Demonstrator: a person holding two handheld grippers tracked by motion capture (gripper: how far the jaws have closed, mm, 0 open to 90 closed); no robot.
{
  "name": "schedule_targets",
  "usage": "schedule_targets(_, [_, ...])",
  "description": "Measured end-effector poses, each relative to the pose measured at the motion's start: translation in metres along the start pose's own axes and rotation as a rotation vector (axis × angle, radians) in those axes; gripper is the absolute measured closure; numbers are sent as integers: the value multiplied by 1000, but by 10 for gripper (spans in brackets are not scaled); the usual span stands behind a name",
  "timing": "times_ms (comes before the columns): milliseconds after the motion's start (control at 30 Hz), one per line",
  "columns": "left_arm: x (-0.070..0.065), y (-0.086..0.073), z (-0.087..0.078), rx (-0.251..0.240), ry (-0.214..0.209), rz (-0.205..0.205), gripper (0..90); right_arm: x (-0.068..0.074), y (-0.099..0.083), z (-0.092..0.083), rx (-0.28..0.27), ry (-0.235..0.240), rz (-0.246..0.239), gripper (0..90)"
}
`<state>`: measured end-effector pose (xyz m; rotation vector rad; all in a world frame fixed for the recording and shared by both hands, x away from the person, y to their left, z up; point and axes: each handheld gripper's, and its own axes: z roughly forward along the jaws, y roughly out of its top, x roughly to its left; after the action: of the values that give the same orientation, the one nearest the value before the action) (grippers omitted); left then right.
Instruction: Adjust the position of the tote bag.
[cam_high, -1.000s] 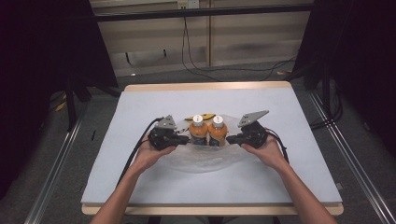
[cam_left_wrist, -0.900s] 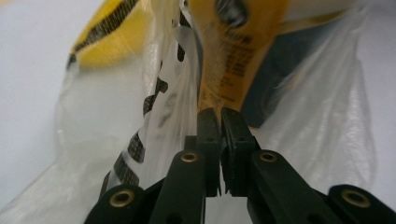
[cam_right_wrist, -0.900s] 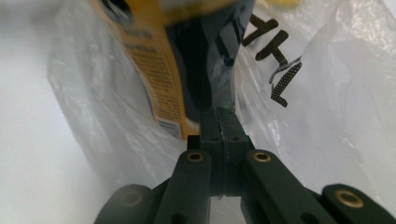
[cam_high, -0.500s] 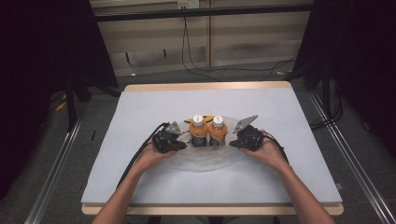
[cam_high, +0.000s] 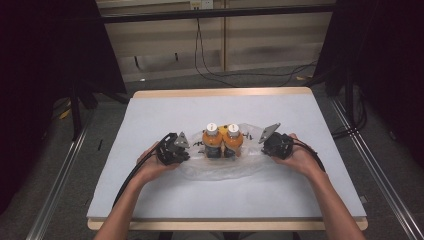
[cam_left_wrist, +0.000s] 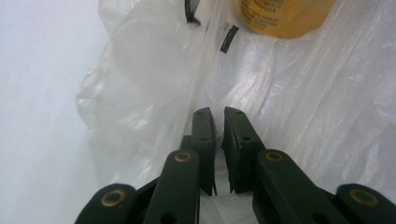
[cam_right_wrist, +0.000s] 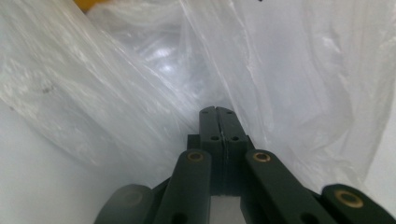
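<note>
Clear plastic bag (cam_high: 220, 165) sits mid-table with two orange bottles (cam_high: 222, 141) standing in it. Your grippers have dropped lower since a second ago: right gripper (cam_right_wrist: 218, 112) clenched on the bag's edge, left gripper (cam_left_wrist: 215, 114) nearly clamped, film between its jaws. Looks like you're pulling the bag down off the bottles.

The plastic bag (cam_high: 220, 167) was thin, clear film, crinkled and glossy, catching white highlights along its folds. The two bottles (cam_high: 222, 142) inside it looked like smooth plastic, orange-bodied with white caps, and one bore a printed label. The left gripper (cam_left_wrist: 215, 116) and the right gripper (cam_right_wrist: 217, 114) had matt black plastic jaws set with small brass-coloured rivets. The table (cam_high: 150, 115) carried a matt, pale grey-white sheet with a light wooden edge around it.
</note>
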<state>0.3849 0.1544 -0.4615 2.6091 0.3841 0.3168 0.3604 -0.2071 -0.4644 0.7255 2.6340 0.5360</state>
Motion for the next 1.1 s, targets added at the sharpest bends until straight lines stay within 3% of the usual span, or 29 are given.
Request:
schedule_targets(133, [-2, -3, -4, 35, 13, 31, 847, -7, -6, -3, 30, -5, -19, 900])
schedule_targets(300, [0, -8, -7, 51, 7, 36, 861, -12, -14, -9, 83, 12, -16, 900])
schedule_targets(433, [4, -14, -10, 59, 23, 23, 871, -15, -19, -13, 126, 29, -36, 900])
schedule_targets(467, [8, -19, -11, 34, -3, -1, 878, -16, -22, -16, 149, 41, -28, 900])
schedule_targets(733, [12, -25, -13, 21, -15, -24, 900, -19, -32, -22, 183, 40, -7, 900])
schedule_targets(967, [10, -29, -14, 4, 0, -49, 900, -25, -43, -25, 153, 36, 17, 900])
schedule_targets(1000, [11, -29, -14, 5, -3, -55, 900, -26, -45, -26, 150, 40, 39, 900])
schedule_targets(1100, [13, -30, -15, -1, -21, -73, 900, -25, -46, -26, 146, 34, 36, 900])
